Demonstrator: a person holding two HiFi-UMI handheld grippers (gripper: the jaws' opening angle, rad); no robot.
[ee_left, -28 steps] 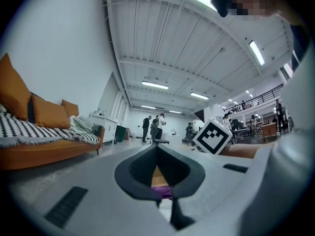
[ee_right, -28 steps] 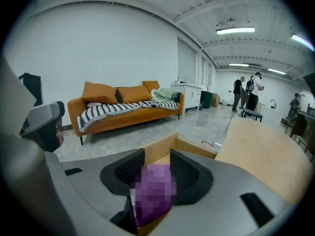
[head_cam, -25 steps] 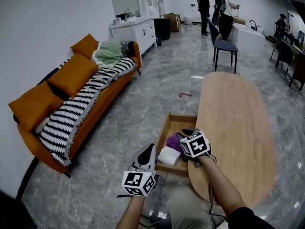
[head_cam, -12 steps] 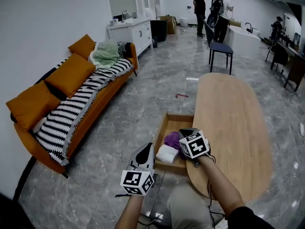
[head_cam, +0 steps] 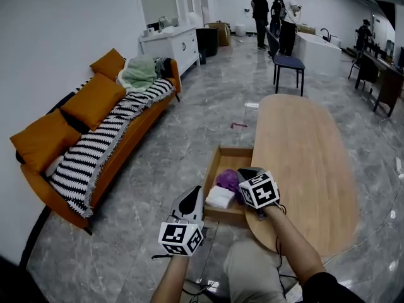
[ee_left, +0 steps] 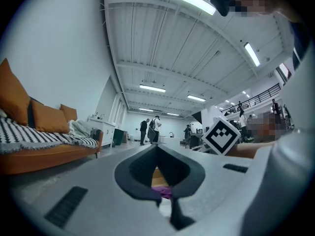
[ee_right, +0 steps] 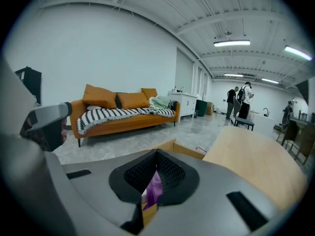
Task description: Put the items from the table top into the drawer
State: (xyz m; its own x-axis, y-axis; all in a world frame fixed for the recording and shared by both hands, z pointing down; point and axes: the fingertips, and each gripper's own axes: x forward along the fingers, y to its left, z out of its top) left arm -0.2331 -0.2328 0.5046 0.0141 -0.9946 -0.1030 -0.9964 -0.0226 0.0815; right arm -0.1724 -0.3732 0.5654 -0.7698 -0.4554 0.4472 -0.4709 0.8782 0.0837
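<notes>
1. Your left hand-held gripper (head_cam: 196, 196) has a pale grey shell, dark jaw pads and a black-and-white marker cube.
2. Your right hand-held gripper (head_cam: 245, 175) carries the same cube; a thin black cable trails along your forearm.
3. You wear a dark sleeve and grey trousers.

The long oval tabletop (head_cam: 303, 156) of pale wood stood on a grey marble floor (head_cam: 189, 125). From the tabletop's left edge a wooden drawer (head_cam: 211, 172) stood pulled out. Inside it lay a purple cloth (head_cam: 227, 180) and, touching that on the side nearer the camera, a white folded cloth (head_cam: 220, 197). Beyond the drawer, left of the tabletop's far end, a small red scrap (head_cam: 238, 125) lay on the floor.
</notes>
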